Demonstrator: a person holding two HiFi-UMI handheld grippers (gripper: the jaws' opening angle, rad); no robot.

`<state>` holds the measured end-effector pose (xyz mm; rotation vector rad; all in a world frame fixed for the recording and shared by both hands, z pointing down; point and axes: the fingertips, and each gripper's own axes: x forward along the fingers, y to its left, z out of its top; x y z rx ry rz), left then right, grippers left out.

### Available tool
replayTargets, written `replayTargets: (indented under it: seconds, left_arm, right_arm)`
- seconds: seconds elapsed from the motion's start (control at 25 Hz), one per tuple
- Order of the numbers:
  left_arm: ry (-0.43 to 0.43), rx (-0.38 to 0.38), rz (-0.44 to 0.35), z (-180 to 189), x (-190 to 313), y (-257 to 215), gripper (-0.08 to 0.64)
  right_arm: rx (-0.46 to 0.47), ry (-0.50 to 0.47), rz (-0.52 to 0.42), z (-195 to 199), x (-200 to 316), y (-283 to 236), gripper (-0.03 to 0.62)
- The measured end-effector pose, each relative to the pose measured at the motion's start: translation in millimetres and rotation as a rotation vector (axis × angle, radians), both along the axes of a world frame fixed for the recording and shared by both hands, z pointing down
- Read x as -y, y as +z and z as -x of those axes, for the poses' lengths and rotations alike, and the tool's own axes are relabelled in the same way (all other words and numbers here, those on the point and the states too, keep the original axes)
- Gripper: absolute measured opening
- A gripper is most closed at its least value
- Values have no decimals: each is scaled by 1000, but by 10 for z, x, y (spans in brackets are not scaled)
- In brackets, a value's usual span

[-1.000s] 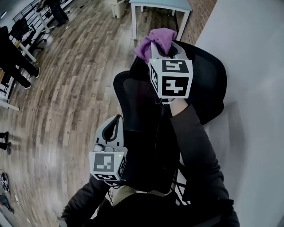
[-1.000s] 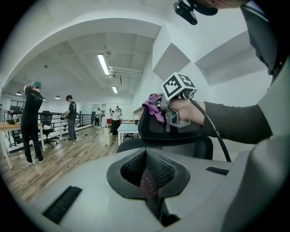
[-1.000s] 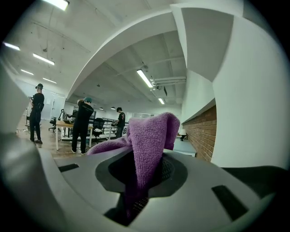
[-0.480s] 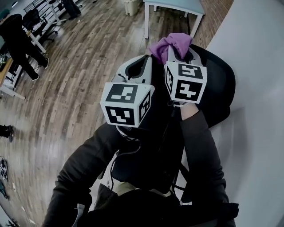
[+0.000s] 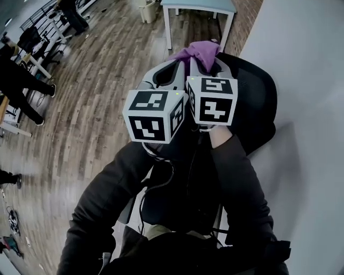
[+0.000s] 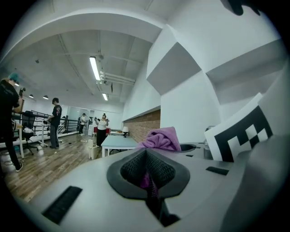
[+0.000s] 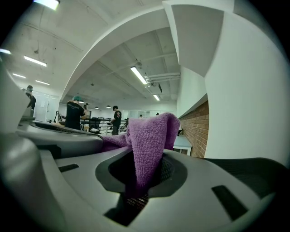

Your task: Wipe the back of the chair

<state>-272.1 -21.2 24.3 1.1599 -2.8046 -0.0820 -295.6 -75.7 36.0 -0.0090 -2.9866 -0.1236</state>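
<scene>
Seen from the head view, my two grippers stand side by side over the black chair back (image 5: 257,102), which is close against a white wall (image 5: 309,80). The right gripper (image 5: 208,60) has its fingers clamped on a purple cloth (image 5: 202,50). In the right gripper view the cloth (image 7: 147,136) rises in a fold out of the right gripper (image 7: 141,183) and trails away leftwards toward the other tool. The left gripper (image 5: 171,70) is just beside it, and its marker cube (image 5: 156,115) almost touches the right one's cube (image 5: 212,100). In the left gripper view the left gripper (image 6: 147,174) has its fingers together, with a thin strip of purple caught in the seam between them. The bunched cloth (image 6: 159,138) sits just past their tips, and the right cube (image 6: 240,136) stands at the edge of that view. The cloth is held up at the top edge of the chair back, but I cannot tell whether it touches the mesh. My dark sleeves fill the lower half of the head view. Beyond the chair lie a wooden floor (image 5: 91,91) and a pale-topped desk (image 5: 199,5) by a brick wall (image 5: 244,21). Several people (image 5: 21,86) stand among the furniture at the far left.
</scene>
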Motion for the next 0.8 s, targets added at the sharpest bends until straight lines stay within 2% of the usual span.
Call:
replayTargets:
  seconds: [0.48, 0.8]
  left_arm:
    - [73, -20, 15, -180, 583, -29, 8]
    - [137, -19, 11, -414, 1025, -87, 8]
  right_arm:
    - [-46, 88, -22, -244, 612, -19, 70]
    - [-60, 171, -33, -539, 1081, -75, 69]
